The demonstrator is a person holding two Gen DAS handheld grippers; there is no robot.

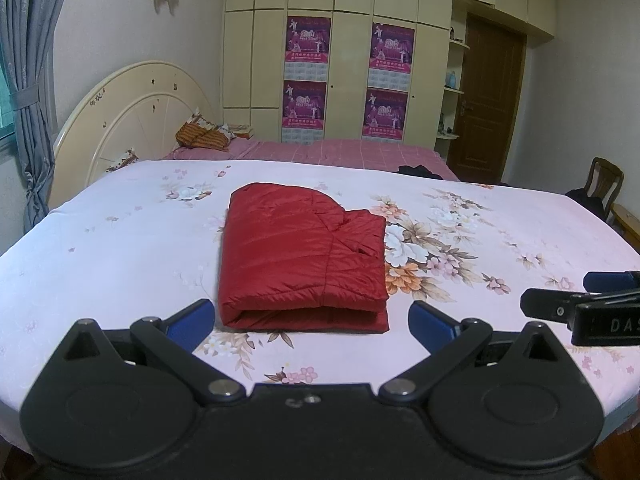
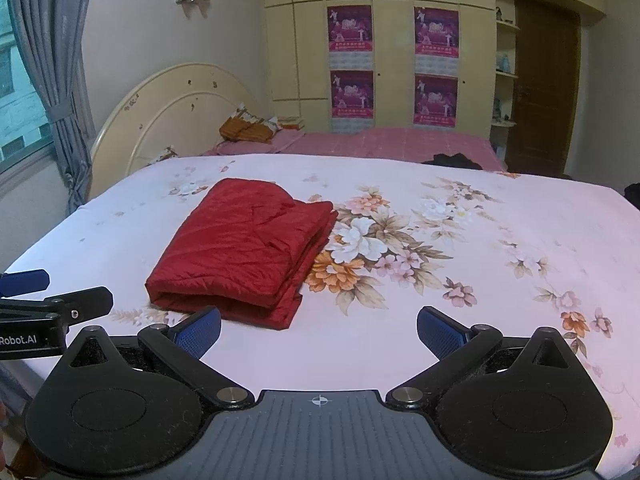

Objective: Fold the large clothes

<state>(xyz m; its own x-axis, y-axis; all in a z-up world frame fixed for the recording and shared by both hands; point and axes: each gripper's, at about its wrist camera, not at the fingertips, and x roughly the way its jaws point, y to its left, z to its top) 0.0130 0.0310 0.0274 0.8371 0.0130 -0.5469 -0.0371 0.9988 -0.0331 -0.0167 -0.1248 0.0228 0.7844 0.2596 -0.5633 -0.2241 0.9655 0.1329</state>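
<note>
Red quilted jacket (image 1: 302, 258) lies folded on floral bedspread (image 1: 500, 240) — left gripper (image 1: 312, 320) and right gripper (image 2: 319, 330) spread wide, empty (fold looks finished), just before its near edge

Left gripper (image 1: 312, 322) and right gripper (image 2: 319, 330) side by side, jaws wide apart, empty.

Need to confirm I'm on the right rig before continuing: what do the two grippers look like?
Both match: the left gripper and right gripper each have black linkage arms with silver pivot pins, round black housings, and blue ribbed pads on the fingers. The right one's grey base is ribbed with a crosshair mark. White side lettering reads "Robot.AI" on the left, "DAS" on the right. No cables or sleeves visible.
</note>
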